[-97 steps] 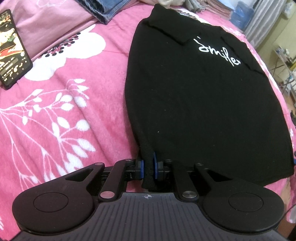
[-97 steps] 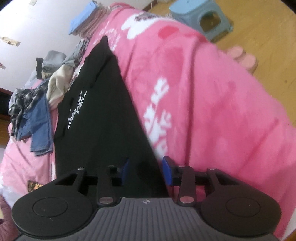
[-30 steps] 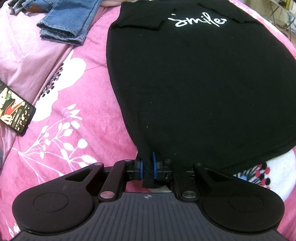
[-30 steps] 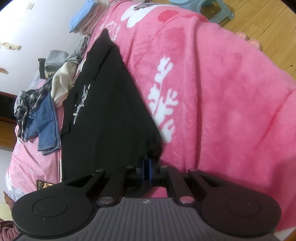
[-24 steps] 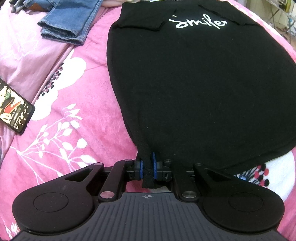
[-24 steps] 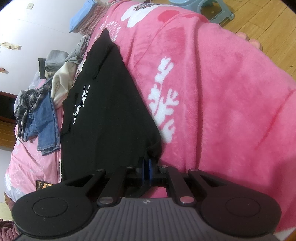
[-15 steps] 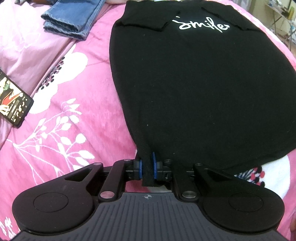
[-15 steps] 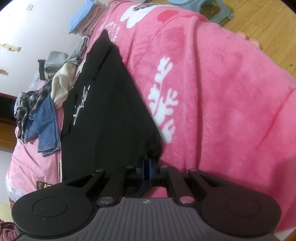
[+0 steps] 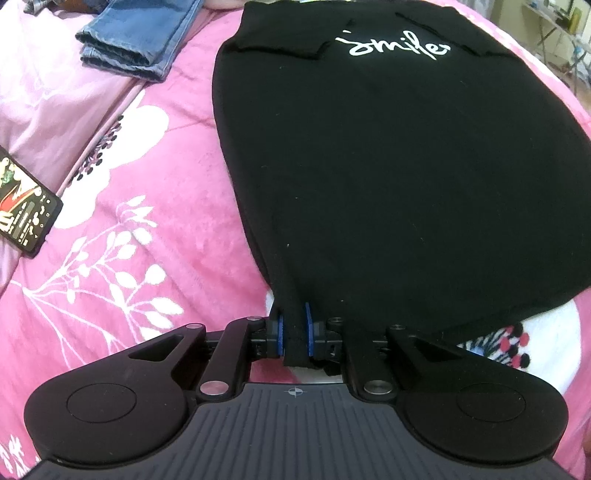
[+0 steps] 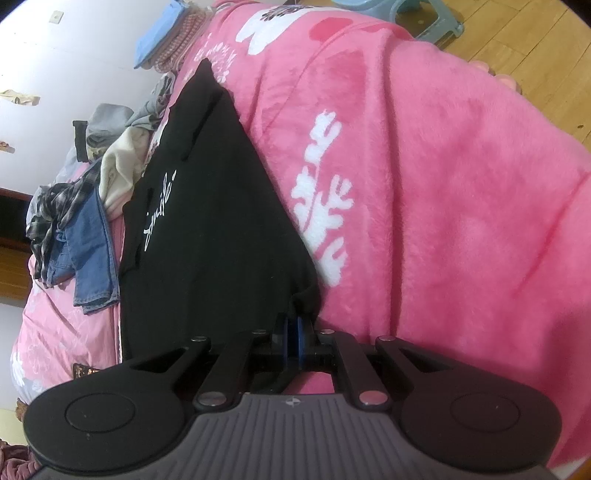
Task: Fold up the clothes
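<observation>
A black T-shirt [image 9: 388, 155] with white "Smile" lettering lies spread flat on the pink floral blanket [image 9: 140, 229], its sleeves folded in over the chest. My left gripper [image 9: 293, 330] is shut on the shirt's near left hem corner, and a strip of black cloth sticks out between its blue pads. In the right wrist view the same T-shirt [image 10: 207, 236] stretches away from me. My right gripper [image 10: 293, 334] is shut on its near right hem corner, where the cloth bunches just ahead of the pads.
Folded blue jeans [image 9: 140, 37] lie at the far left and a phone [image 9: 22, 214] with a lit screen rests on the blanket at the left edge. A heap of clothes [image 10: 85, 184] sits beyond the shirt. A blue stool [image 10: 417, 14] stands on the wooden floor past the bed's edge.
Three seconds ago the right gripper stood open around the hem; now it is shut on it. The left view has tilted, sliding the jeans and phone; over the last second the right view is unchanged.
</observation>
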`<action>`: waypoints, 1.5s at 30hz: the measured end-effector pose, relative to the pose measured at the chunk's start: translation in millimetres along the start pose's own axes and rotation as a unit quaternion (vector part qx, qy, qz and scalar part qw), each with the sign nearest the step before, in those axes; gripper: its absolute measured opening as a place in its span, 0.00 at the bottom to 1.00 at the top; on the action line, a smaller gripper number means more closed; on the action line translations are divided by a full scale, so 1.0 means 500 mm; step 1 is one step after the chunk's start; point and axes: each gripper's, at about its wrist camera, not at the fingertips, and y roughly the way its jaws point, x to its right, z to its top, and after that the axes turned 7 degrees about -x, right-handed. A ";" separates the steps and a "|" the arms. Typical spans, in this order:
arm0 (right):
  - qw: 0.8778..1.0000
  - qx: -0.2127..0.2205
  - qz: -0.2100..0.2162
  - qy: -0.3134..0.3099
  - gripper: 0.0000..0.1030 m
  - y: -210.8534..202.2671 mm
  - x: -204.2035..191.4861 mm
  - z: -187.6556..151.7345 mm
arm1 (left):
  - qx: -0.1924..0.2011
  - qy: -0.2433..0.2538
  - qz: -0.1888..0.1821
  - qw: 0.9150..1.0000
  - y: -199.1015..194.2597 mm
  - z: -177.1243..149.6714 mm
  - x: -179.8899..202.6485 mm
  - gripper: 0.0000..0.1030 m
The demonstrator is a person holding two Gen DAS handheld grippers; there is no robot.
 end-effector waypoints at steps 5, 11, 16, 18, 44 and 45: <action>1.000 0.000 -0.001 0.004 0.05 0.002 -0.001 0.000 | 0.000 -0.003 -0.001 1.000 -0.001 -0.001 0.000 0.08; 1.000 0.000 -0.002 0.005 0.05 0.003 -0.002 0.001 | 0.000 -0.004 0.000 1.000 0.000 -0.002 -0.001 0.08; 1.000 0.000 -0.003 0.004 0.05 0.003 -0.002 0.002 | 0.001 -0.003 0.001 1.000 0.001 -0.003 -0.001 0.08; 1.000 0.000 -0.003 0.003 0.05 0.002 -0.002 0.003 | 0.003 -0.004 -0.001 1.000 0.001 -0.004 -0.003 0.08; 1.000 0.007 -0.011 -0.018 0.04 -0.003 -0.013 -0.001 | 0.014 -0.027 -0.018 0.999 -0.003 -0.009 -0.020 0.07; 1.000 0.008 -0.010 -0.021 0.04 -0.005 -0.015 -0.001 | 0.016 -0.033 -0.024 0.999 -0.006 -0.009 -0.024 0.06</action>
